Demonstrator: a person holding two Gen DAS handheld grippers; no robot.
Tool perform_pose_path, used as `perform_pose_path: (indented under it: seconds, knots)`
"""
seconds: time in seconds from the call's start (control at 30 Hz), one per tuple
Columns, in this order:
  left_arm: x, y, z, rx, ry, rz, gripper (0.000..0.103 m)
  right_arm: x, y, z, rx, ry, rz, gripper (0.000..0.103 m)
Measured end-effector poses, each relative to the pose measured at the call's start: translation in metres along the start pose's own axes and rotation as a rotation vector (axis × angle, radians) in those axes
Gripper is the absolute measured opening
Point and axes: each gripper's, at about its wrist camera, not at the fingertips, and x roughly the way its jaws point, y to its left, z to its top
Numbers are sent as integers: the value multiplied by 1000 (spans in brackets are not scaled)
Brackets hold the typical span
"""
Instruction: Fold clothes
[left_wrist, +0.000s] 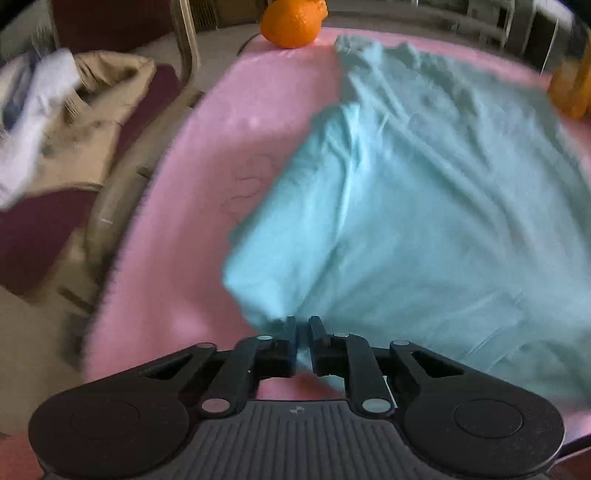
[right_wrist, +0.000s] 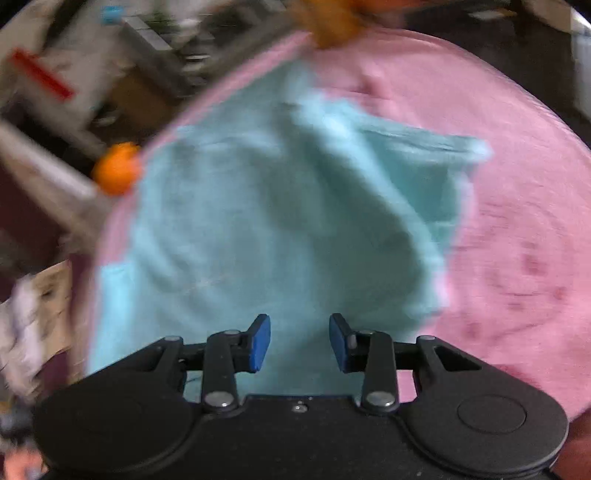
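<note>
A light blue shirt (left_wrist: 424, 206) lies spread on a round table under a pink cloth (left_wrist: 192, 206). My left gripper (left_wrist: 303, 325) is shut on the shirt's near corner, and fabric is pinched between the pads. In the right wrist view the same shirt (right_wrist: 266, 229) lies partly folded over itself on the pink cloth (right_wrist: 517, 221). My right gripper (right_wrist: 300, 338) is open and empty just above the shirt's near edge. Both views are blurred by motion.
An orange plush toy (left_wrist: 291, 22) sits at the table's far edge, another orange object (left_wrist: 572, 88) at the far right. A chair with heaped beige and white clothes (left_wrist: 55, 122) stands left of the table. In the right wrist view an orange ball (right_wrist: 118, 170) shows at the table's left rim.
</note>
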Motion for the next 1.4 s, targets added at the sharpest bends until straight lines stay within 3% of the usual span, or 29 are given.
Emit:
perform_pose_path:
  seconds: [0.03, 0.07, 0.2, 0.27, 0.47, 0.7, 0.77, 0.83, 1.0, 1.2, 1.3, 1.4]
  knots:
    - [-1, -2, -5, 25, -2, 37, 12, 4, -6, 3, 31, 2, -27, 4]
    - [-2, -3, -7, 33, -7, 52, 12, 0, -10, 2, 35, -10, -58, 1]
    - [-9, -7, -17, 65, -27, 114, 11, -16, -25, 0, 36, -60, -177, 3]
    - [-22, -2, -15, 44, -53, 60, 12, -28, -32, 1, 75, -67, -119, 14]
    - [-71, -13, 6, 97, -188, -44, 20, -78, -23, 36, 80, -192, 10, 27]
    - [-95, -34, 51, 120, -300, -113, 23, -99, -23, 89, 150, -279, 104, 31]
    - [-81, -46, 55, 148, -293, -106, 23, -92, -27, 97, 170, -296, 119, 35]
    - [-66, -59, 60, 175, -286, -99, 23, -77, -34, 99, 176, -295, 73, 39]
    - [-14, -90, 38, 239, -120, -206, 23, -32, -65, 99, 237, -217, -66, 38]
    - [-13, -97, 30, 256, -110, -234, 23, -2, -87, 103, 334, -119, -120, 38]
    - [-15, -97, 28, 256, -119, -237, 23, 12, -95, 105, 384, -74, -96, 29]
    - [-16, -96, 26, 254, -128, -237, 23, 16, -84, 105, 311, -102, -165, 9]
